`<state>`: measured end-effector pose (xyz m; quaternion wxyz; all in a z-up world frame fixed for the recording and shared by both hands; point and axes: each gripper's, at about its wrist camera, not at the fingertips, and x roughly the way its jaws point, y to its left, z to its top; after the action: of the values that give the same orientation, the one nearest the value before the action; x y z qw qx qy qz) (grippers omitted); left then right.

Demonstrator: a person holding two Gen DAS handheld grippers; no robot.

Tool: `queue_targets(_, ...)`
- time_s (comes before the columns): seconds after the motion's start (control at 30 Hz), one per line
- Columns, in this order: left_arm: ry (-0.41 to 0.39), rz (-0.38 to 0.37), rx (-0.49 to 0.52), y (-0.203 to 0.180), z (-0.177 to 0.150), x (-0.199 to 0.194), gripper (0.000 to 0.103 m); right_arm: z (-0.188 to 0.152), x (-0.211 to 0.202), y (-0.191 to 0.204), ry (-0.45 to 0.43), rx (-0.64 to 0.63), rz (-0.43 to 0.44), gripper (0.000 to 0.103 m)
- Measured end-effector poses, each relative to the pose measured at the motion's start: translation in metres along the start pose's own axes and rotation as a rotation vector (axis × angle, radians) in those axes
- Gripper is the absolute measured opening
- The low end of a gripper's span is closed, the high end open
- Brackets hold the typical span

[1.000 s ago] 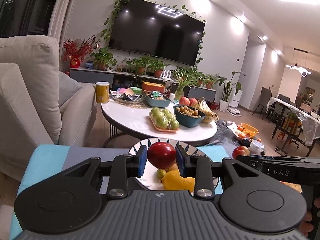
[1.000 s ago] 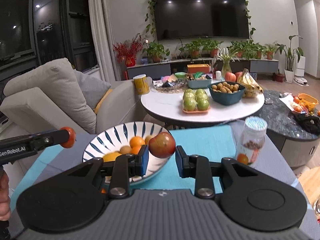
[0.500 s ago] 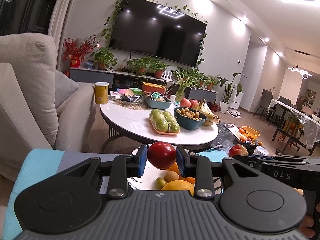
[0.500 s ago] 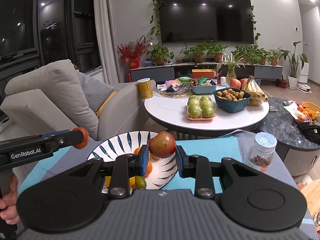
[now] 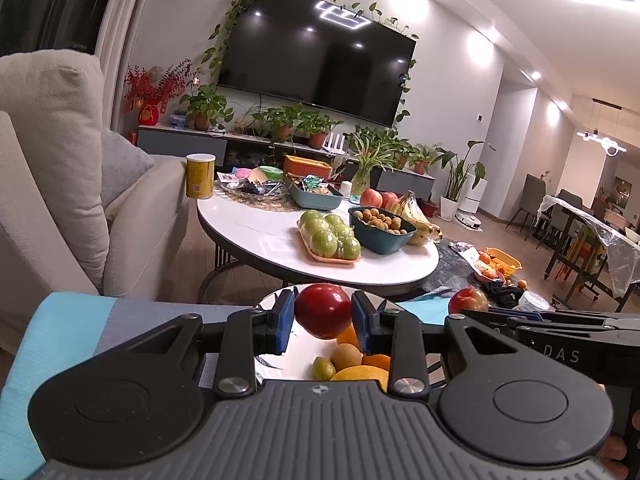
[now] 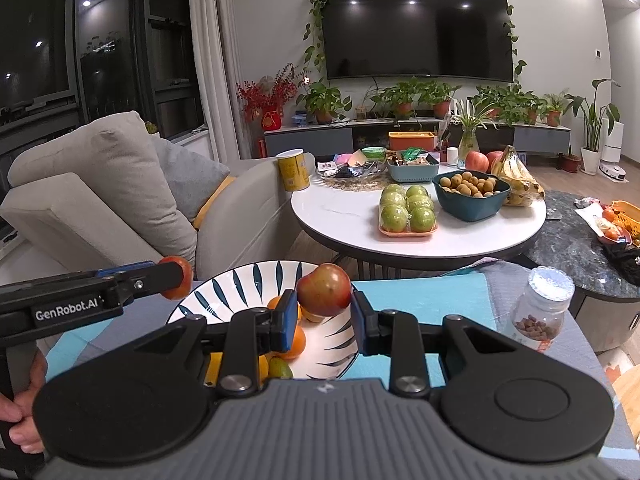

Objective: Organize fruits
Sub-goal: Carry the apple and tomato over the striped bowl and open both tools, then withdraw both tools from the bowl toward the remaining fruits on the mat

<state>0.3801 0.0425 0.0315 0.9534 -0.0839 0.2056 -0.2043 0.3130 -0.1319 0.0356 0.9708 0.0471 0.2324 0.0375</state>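
Observation:
My left gripper (image 5: 322,322) is shut on a dark red apple (image 5: 322,310) and holds it above the near rim of the white bowl with blue leaf marks (image 6: 240,280). My right gripper (image 6: 324,316) is shut on a red-green apple (image 6: 325,289) and holds it over the bowl's right side. The bowl holds oranges (image 6: 296,340), a lemon and a small green fruit (image 5: 323,367). In the right wrist view the left gripper (image 6: 176,278) comes in from the left with its apple. In the left wrist view the right gripper's apple (image 5: 467,301) shows at the right.
The bowl stands on a blue and grey cloth (image 6: 420,292). A small jar (image 6: 544,308) stands to the bowl's right. Beyond are a beige sofa (image 6: 120,200), a round white table (image 6: 340,220) with green apples (image 6: 406,208) and a teal bowl, and a dark low table (image 6: 572,248).
Both grippers have moved a little nearer over the bowl, each still holding its apple. More of the fruit inside the bowl now shows below the left gripper.

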Motion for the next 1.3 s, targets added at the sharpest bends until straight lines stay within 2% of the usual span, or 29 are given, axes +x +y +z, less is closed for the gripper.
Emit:
queue_targets(0.63, 0.081, 0.016, -0.011, 0.007, -0.015, 0.024, 0.029, -0.014, 0.023, -0.003, 0.062, 0.023, 0.027, 0.061)
queue_targets(0.83, 0.070, 0.025, -0.028, 0.007, -0.014, 0.021, 0.036, -0.014, 0.016, -0.003, 0.025, 0.043, 0.031, 0.062)
queue_targets(1.3, 0.016, 0.059, -0.014, 0.002, 0.003, -0.017, 0.037, 0.003, -0.013, 0.002, -0.051, 0.013, 0.020, 0.062)
